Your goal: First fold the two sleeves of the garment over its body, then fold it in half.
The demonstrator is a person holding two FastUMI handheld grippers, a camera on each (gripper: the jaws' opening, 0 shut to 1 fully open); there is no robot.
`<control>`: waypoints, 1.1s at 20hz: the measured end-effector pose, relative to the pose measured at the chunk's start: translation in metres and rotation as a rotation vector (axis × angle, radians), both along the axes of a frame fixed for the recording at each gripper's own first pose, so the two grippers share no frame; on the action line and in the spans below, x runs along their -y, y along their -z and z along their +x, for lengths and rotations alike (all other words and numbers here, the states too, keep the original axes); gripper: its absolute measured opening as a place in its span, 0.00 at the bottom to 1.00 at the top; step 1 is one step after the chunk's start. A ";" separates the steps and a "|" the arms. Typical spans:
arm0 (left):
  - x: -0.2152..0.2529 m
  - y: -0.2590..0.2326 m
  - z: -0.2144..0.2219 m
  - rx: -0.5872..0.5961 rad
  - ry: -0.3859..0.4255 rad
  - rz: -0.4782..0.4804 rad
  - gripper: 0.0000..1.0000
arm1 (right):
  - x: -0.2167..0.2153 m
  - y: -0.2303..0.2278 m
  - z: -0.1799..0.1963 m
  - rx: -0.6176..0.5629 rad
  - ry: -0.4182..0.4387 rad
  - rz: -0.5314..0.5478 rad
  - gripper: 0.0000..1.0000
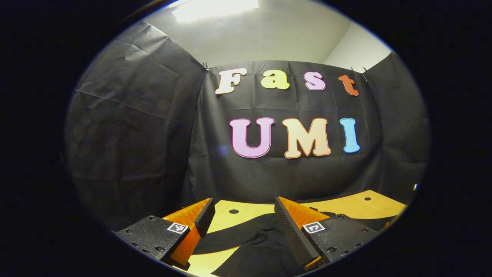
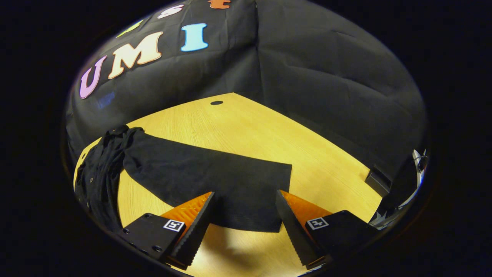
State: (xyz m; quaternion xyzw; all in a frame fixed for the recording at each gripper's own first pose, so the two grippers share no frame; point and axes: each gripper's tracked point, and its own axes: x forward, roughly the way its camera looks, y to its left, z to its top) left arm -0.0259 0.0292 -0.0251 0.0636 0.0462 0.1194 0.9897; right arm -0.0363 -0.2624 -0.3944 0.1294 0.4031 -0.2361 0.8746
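On the wooden table [image 2: 246,127] the black garment [image 2: 207,177] lies with one sleeve stretched toward the right gripper [image 2: 244,215] — jaws spread, like the left gripper [image 1: 244,223] — so a shallow pinch risks the cuff slipping free mid-fold.

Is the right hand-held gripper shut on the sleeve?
No, the right hand-held gripper is open above the sleeve, gripping nothing.

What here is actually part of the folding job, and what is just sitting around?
Part of the job:
- black garment
- its spread sleeve
- left claw, open
- right claw, open above the sleeve

Just there:
- wooden table
- small dark block at the table's edge
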 end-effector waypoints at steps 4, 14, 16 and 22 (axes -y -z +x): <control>0.001 -0.001 -0.005 -0.003 -0.007 0.012 0.92 | 0.001 0.003 0.000 0.010 -0.009 -0.010 0.99; 0.008 -0.004 -0.015 -0.009 0.004 0.024 0.92 | -0.013 0.007 0.006 0.042 -0.081 -0.011 0.74; 0.008 -0.004 -0.016 -0.010 0.006 0.025 0.92 | -0.018 0.008 0.009 0.040 -0.110 -0.020 0.55; 0.001 -0.003 -0.018 -0.007 -0.003 0.011 0.91 | -0.026 0.010 0.011 0.026 -0.129 0.001 0.20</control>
